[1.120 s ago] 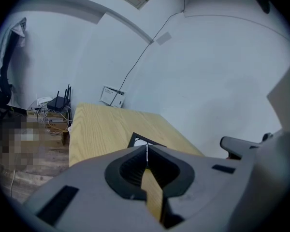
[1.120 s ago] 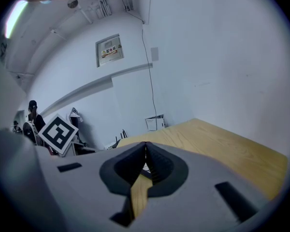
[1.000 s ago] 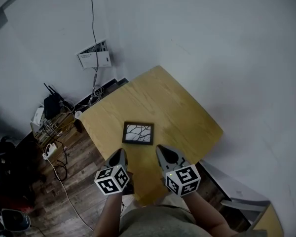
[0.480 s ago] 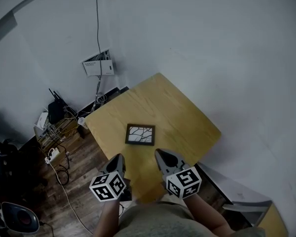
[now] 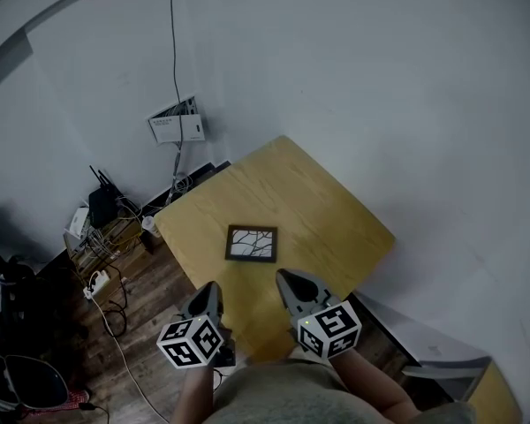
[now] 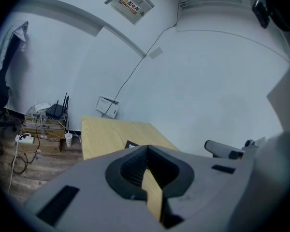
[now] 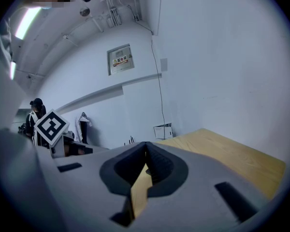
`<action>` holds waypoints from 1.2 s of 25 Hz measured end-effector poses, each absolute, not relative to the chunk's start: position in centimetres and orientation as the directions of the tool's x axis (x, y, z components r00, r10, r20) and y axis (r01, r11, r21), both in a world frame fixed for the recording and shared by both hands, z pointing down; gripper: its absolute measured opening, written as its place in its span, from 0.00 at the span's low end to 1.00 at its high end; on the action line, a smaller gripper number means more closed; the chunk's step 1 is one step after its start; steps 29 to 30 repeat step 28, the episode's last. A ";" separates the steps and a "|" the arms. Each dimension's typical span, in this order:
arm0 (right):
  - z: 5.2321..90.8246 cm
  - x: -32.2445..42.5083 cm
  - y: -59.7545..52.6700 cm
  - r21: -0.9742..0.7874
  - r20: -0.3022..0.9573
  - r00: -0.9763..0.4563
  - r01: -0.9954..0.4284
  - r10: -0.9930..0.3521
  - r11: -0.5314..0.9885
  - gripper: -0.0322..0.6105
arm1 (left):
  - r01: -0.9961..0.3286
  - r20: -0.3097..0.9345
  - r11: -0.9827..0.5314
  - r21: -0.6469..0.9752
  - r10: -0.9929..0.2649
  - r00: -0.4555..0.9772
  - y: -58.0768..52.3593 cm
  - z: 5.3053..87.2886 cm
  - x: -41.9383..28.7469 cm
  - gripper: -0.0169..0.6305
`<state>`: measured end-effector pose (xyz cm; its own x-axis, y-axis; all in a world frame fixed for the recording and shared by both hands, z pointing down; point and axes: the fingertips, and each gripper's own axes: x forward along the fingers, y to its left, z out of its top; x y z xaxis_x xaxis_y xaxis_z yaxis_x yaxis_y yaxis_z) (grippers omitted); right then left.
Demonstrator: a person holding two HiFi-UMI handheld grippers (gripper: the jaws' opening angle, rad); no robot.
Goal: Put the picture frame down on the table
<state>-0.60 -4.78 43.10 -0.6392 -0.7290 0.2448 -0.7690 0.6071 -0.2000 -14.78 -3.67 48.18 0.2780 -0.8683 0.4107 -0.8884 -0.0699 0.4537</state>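
1. Picture frame (image 5: 251,244) lies flat on the wooden table (image 5: 322,206), near its middle, apart from both grippers.
2. Probably light and rigid, with a fragile face; best taken by the dark border.
3. Left gripper (image 5: 210,294) and right gripper (image 5: 290,283): jaws pressed together, empty.
4. Count: one frame, one table, two grippers.

Square light-wood table (image 5: 336,210): 1.
Dark rectangular picture frame (image 5: 251,243), on table: 1.
Grey two-jaw grippers, at table's near corner: 2 (left gripper (image 5: 210,291), right gripper (image 5: 287,283)).
White wall box (image 5: 177,127), beyond table: 1.
Black router (image 5: 101,206), left of table: 1.
White paper cup (image 5: 147,224), beside table's left corner: 1.
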 end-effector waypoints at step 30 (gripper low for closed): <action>42.3 -0.8 -4.9 -0.152 0.234 -0.652 -0.758 -0.722 0.635 0.05 | -0.881 0.399 -0.071 0.468 -0.873 0.282 -3.8 47.7 -13.9 0.03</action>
